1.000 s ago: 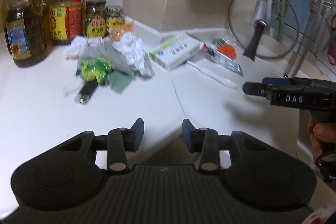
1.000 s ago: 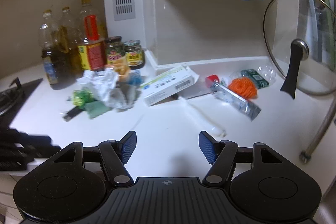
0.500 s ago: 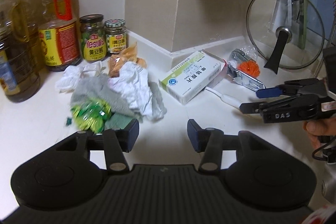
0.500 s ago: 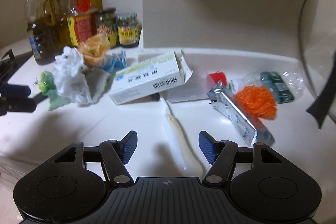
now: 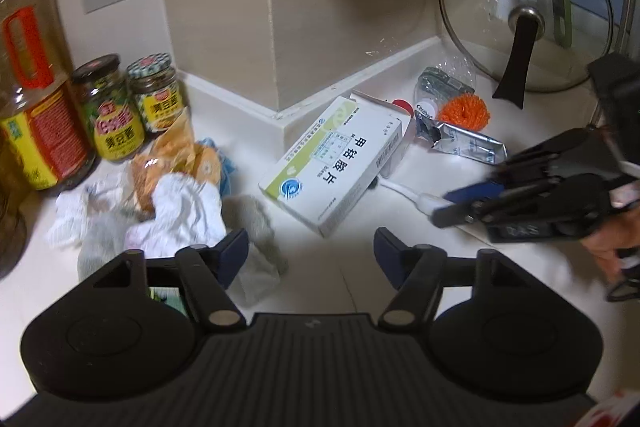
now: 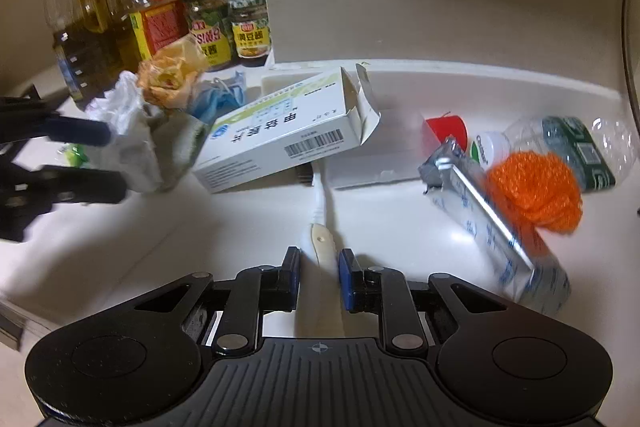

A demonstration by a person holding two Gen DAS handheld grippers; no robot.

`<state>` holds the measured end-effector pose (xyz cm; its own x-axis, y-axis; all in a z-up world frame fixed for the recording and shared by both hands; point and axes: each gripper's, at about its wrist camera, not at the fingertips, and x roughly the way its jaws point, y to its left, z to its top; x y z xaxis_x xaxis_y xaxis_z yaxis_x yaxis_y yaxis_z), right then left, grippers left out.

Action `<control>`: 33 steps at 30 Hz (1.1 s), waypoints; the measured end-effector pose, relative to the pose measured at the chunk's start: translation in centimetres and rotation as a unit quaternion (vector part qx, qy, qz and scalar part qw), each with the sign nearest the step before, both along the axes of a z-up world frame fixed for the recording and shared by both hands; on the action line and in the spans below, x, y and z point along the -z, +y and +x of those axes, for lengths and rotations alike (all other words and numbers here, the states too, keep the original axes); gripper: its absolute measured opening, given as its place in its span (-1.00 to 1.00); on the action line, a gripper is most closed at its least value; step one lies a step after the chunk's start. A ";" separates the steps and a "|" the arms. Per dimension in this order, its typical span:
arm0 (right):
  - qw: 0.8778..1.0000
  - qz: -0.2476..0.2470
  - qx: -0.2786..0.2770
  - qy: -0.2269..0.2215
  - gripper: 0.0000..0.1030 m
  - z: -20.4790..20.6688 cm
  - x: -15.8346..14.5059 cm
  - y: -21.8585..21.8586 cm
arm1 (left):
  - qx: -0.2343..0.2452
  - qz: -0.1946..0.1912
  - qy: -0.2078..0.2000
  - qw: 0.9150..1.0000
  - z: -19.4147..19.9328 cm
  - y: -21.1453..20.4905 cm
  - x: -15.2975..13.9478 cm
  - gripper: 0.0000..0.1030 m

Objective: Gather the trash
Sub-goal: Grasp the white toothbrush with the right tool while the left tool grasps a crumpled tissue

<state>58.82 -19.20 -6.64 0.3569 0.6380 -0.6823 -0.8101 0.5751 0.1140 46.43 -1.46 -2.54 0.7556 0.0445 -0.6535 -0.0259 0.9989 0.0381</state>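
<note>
Two grippers over white counter (image 6: 224, 227): right gripper (image 6: 319, 277) closing around toothbrush (image 6: 320, 227) handle; left gripper (image 5: 310, 257) opening, empty, beside crumpled tissues (image 5: 180, 211).

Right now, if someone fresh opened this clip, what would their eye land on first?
Probably the right gripper, its jaws closing around the handle of a white toothbrush lying on the counter in front of an open white medicine box. Next, the bright orange scrubber at the right, then the heap of crumpled tissue that the opening left gripper reaches toward.
</note>
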 end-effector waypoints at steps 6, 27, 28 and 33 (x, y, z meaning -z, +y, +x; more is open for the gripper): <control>0.999 0.025 0.009 0.036 -0.60 -1.9 -0.4 -2.2 | 0.010 0.025 0.001 1.000 0.8 0.0 -0.1 0.44; 0.998 0.042 0.027 0.046 -0.60 -6.1 -1.2 -3.3 | 0.024 0.250 0.007 0.968 -1.8 -0.8 2.9 0.46; 0.998 0.041 0.028 0.046 -0.60 -6.1 -1.2 -3.3 | 0.032 0.270 0.016 0.962 -1.5 -1.0 3.5 0.41; 0.997 0.043 0.036 0.044 -0.60 -6.4 -1.4 -3.6 | 0.044 0.307 0.038 0.950 -0.8 -0.8 4.8 -0.40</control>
<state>52.41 -22.78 -5.29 0.3459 0.6702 -0.6567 -0.7515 0.6169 0.2337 45.66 -2.25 -7.31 0.7258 0.3734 -0.5778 0.0834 0.7860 0.6126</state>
